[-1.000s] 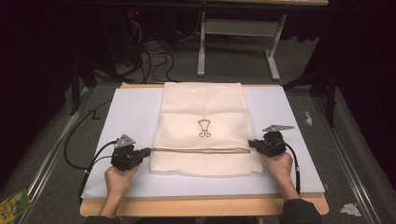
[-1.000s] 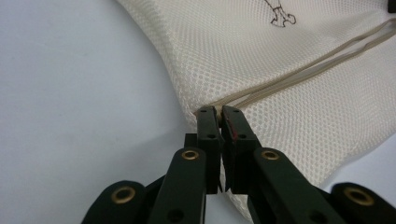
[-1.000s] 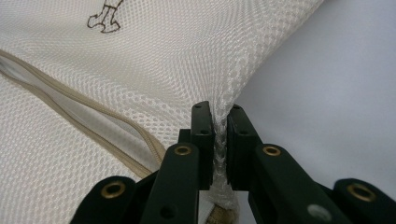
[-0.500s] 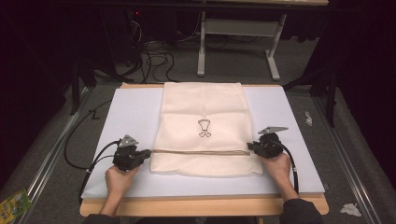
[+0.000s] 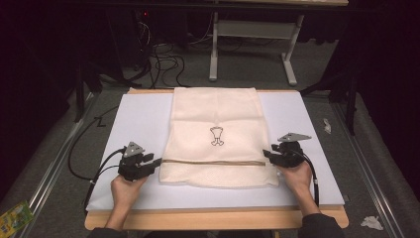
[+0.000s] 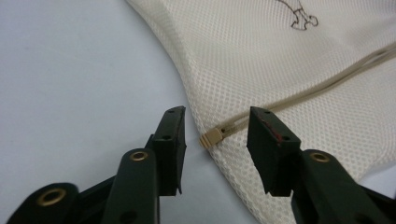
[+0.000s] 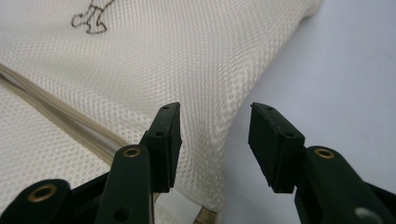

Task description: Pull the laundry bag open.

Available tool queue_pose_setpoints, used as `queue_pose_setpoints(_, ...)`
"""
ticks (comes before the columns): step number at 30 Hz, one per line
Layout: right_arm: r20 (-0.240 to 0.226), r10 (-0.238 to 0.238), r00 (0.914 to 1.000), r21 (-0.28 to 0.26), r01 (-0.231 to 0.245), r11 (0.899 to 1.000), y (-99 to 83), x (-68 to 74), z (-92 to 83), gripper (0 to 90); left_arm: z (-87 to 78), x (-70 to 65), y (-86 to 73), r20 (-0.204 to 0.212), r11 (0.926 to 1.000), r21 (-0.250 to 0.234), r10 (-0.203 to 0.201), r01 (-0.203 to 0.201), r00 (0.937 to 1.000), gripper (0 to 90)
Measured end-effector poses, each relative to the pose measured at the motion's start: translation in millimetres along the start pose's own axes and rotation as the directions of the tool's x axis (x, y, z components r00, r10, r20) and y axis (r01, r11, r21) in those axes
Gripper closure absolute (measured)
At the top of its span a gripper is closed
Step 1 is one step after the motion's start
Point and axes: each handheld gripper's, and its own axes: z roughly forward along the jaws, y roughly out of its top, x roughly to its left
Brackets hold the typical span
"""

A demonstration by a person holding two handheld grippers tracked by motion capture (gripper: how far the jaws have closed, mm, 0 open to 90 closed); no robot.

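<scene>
Cream mesh bag lay flat on white mat. Left gripper and right gripper flanked its edges, jaws wide, holding nothing.

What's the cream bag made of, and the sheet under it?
Bag: looks like a fine woven mesh fabric, matte cream; the left gripper view shows a regular grid of tiny holes. Its tan zipper looks like fabric tape. Sheet: smooth matte white, possibly paper or foam board; can't tell.

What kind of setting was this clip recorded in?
Probably a lab or workshop data-collection station: a white mat on a wooden table holding one mesh bag, cables on grey carpet, a desk frame behind, dark surroundings.
</scene>
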Motion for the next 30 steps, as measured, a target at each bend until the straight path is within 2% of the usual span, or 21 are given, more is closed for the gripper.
queue_pose_setpoints(8,0.009,0.017,0.9998,-0.086,-0.016,0.996,0.7,-6.9,-18.6,53.5,-11.6,5.7,6.9,-0.029,0.9983,-0.058,-0.008,0.006,0.9996,50.7)
queue_pose_setpoints(15,0.017,0.079,0.9967,-0.152,-0.076,0.985,-3.0,-21.0,-35.0,53.4,-19.2,13.6,8.9,-0.053,0.9952,-0.090,-0.043,0.038,0.9977,47.7)
queue_pose_setpoints(24,0.033,0.115,0.9929,-0.189,-0.106,0.976,-8.3,-31.8,-46.4,53.5,-24.3,21.9,6.5,-0.067,0.9916,-0.111,-0.073,0.066,0.9950,45.2)
queue_pose_setpoints(30,0.068,0.133,0.9888,-0.217,-0.115,0.969,-15.8,-41.8,-54.6,55.6,-27.0,28.9,5.4,-0.081,0.9882,-0.126,-0.098,0.088,0.9918,44.7)
